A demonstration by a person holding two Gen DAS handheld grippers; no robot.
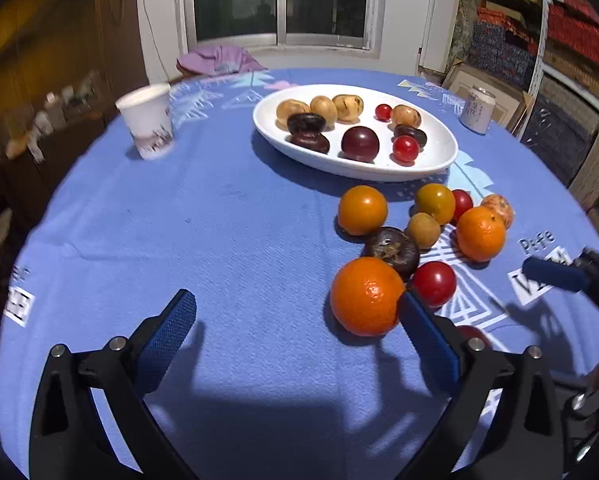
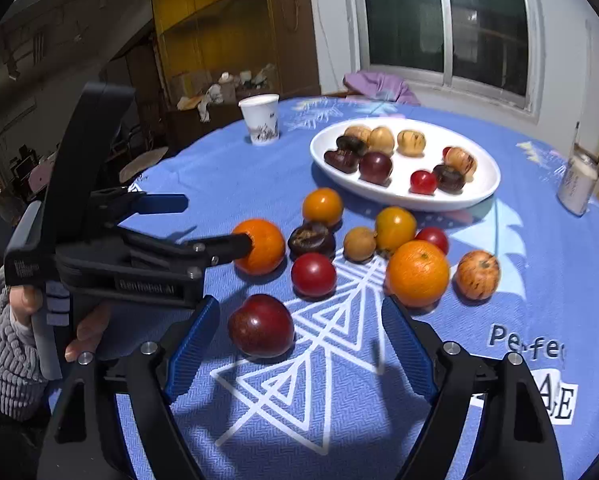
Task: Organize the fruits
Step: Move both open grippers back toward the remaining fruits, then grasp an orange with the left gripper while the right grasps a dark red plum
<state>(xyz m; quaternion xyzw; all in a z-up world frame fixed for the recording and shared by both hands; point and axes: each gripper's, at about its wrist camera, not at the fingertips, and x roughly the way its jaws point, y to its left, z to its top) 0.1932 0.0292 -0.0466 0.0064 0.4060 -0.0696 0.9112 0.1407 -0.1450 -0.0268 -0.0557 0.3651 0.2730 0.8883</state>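
Fruit loose on blue cloth (image 1: 219, 240), near side of white oval plate (image 1: 439, 160): glossy, round, mixed orange, red, dark brown.

L view: my left gripper (image 1: 299, 312) w/ jaws wide, nothing held; right finger beside big orange (image 1: 365, 296).

R view: my right gripper (image 2: 299, 320) wide open, dark red plum (image 2: 260, 326) between jaws, pads not touching. Plum nearly hidden in L view. R view also shows hand (image 2: 87, 332) on left tool.

Count: plate 1, w/ 10 fruits; cup (image 1: 147, 120) 1; can (image 1: 477, 110) 1.
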